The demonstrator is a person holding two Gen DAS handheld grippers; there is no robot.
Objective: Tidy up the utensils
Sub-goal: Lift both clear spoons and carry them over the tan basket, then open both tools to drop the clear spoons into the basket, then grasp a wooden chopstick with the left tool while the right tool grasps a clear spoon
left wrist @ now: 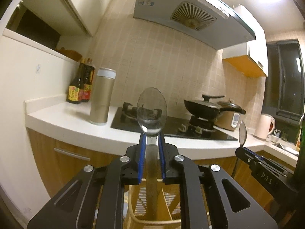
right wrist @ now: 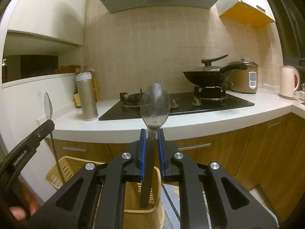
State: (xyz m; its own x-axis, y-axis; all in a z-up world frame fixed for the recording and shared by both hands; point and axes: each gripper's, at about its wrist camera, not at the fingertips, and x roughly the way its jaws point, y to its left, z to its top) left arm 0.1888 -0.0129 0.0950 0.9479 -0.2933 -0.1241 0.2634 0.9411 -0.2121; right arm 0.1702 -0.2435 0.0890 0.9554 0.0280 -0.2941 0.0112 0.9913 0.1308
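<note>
Each gripper carries a spoon upright, bowl up and handle hanging down, which suits a drop into the utensil basket below. The left gripper point(left wrist: 152, 139) has its blue pads on either side of the neck of the shiny spoon point(left wrist: 152, 111). Its jaws stand a little apart and I cannot tell whether the pads press the metal or the spoon sits loose between them. The handle reaches down into the basket point(left wrist: 167, 206), near a divider, so this spoon looks close to being let go.

The right gripper point(right wrist: 152, 135) is closed on the neck of the dull spoon point(right wrist: 155, 106), pads tight against the narrow stem just above the dark handle. The handle tip hangs low in front of the slotted wall of the basket point(right wrist: 63, 166); whether it is inside the rim or just outside I cannot tell from this view.

Holding by the neck keeps the long handle free to go in first. The two grippers work side by side over the same basket, each seen at the edge of the other's view. Behind them lie the counter point(right wrist: 190, 122), the stove point(right wrist: 190, 103) and the pan point(right wrist: 207, 74), all well apart from the work
</note>
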